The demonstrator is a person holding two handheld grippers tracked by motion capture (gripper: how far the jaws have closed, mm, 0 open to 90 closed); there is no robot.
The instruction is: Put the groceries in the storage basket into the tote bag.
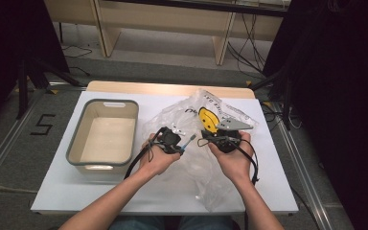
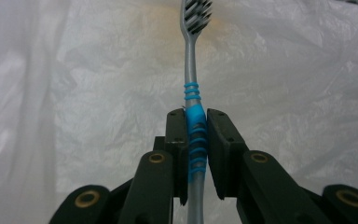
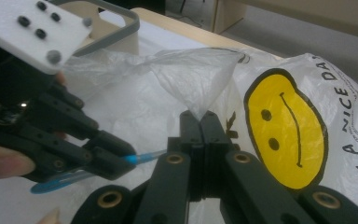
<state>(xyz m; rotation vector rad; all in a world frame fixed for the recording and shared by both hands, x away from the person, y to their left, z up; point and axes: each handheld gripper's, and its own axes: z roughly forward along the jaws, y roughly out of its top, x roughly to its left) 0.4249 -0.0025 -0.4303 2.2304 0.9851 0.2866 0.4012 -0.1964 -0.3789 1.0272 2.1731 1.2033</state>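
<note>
A white board (image 1: pixel 76 191) covers a wooden table (image 1: pixel 124 87), which stands on grey floor with wooden furniture legs behind it and dark curtains at both sides. The landmark is the grey-rimmed tub (image 1: pixel 103 136), on the board's left half. Just right of the tub lies a crumpled clear plastic bag (image 1: pixel 172 120) printed with a yellow smiley face (image 1: pixel 206 117).

The left gripper (image 1: pixel 179 144), just right of the tub and over the bag, has its jaws narrow and clamped on the blue grip of a grey toothbrush (image 2: pixel 192 102). The right gripper (image 1: pixel 220 136), farther right of the tub, has its jaws pressed fully together on a pinched fold of the bag, which rises in a peak.

The left gripper view shows the bristled head pointing away from the jaws at the plastic. The right gripper view shows the smiley face (image 3: pixel 284 128) close up, the tub's rim (image 3: pixel 121 28) behind and the left gripper (image 3: pixel 121 161) with the brush.

Bare board lies open in front of the tub and along the near edge; the bag's lower end reaches almost to that edge.
</note>
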